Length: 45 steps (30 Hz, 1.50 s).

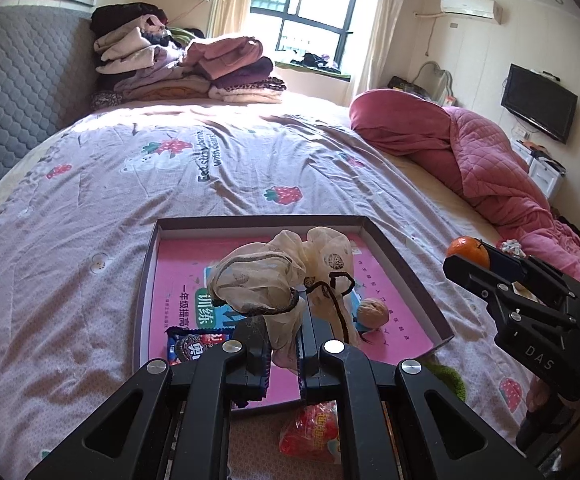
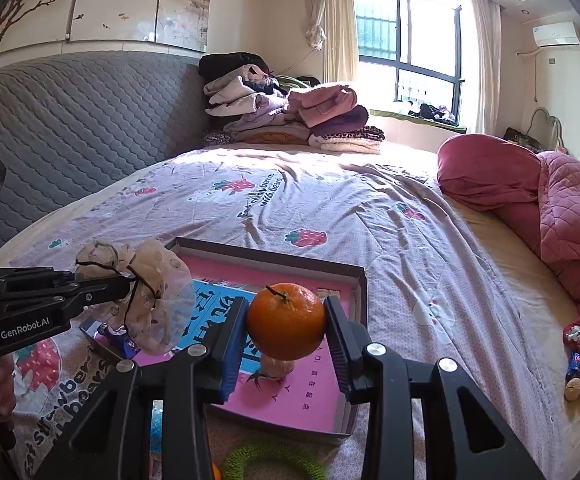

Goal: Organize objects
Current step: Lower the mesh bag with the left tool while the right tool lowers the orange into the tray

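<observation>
A shallow box (image 1: 151,248) (image 2: 360,280) with a pink printed floor lies on the bed. My left gripper (image 1: 283,344) is shut on a cream mesh drawstring pouch (image 1: 265,276) (image 2: 157,292), which hangs above the box. My right gripper (image 2: 285,322) is shut on an orange tangerine (image 2: 286,320) (image 1: 468,251) and holds it over the box's near right part. Inside the box lie a walnut (image 1: 374,312) (image 2: 275,366) and a blue cookie packet (image 1: 193,346). In the left wrist view the right gripper (image 1: 482,258) shows at the right edge.
A red snack packet (image 1: 310,432) and a green fuzzy ring (image 2: 273,458) lie on the sheet in front of the box. Small wrapped items (image 2: 578,354) sit at the right. A pink quilt (image 2: 562,208) and folded clothes (image 2: 290,116) lie farther back.
</observation>
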Each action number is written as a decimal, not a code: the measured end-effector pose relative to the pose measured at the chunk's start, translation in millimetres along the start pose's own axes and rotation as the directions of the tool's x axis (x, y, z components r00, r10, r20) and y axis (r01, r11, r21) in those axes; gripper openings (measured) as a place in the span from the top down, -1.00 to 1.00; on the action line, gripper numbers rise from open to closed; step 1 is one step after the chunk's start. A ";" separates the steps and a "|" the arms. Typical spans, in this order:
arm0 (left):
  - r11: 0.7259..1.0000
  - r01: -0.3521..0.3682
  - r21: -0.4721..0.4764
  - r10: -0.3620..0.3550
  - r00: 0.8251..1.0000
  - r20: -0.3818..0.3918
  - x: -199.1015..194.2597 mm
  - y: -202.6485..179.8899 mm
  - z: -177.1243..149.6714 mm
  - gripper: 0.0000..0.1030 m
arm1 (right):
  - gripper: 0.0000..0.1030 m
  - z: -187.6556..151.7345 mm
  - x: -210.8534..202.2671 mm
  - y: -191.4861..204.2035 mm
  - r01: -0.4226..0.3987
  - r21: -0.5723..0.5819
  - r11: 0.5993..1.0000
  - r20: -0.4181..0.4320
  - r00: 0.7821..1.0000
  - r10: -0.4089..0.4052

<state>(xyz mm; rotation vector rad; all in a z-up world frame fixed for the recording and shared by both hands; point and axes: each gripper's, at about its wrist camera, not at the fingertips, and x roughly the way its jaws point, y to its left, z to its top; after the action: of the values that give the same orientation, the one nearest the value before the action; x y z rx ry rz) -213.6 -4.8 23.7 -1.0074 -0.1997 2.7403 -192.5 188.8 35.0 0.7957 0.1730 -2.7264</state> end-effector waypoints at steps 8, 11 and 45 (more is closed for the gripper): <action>1.000 0.005 -0.011 -0.005 1.000 0.003 16.4 4.7 2.2 0.82 | 0.25 -9.2 27.1 -8.1 0.024 -0.013 1.000 -0.063 0.998 -0.024; 1.000 0.005 -0.020 -0.005 1.000 -0.010 23.6 8.6 0.1 0.82 | 0.25 -13.7 35.3 -10.4 0.028 -0.013 1.000 -0.085 0.996 -0.029; 0.998 -0.044 0.034 0.048 0.990 -0.130 60.6 5.0 -23.2 0.80 | 0.25 -46.7 70.1 -10.0 0.033 -0.055 0.998 -0.244 0.969 -0.046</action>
<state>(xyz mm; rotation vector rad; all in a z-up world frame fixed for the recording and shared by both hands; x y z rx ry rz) -244.2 6.5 -32.6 -1.1923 -0.1137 2.6963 -228.4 190.1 -41.9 1.1249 0.3124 -2.6403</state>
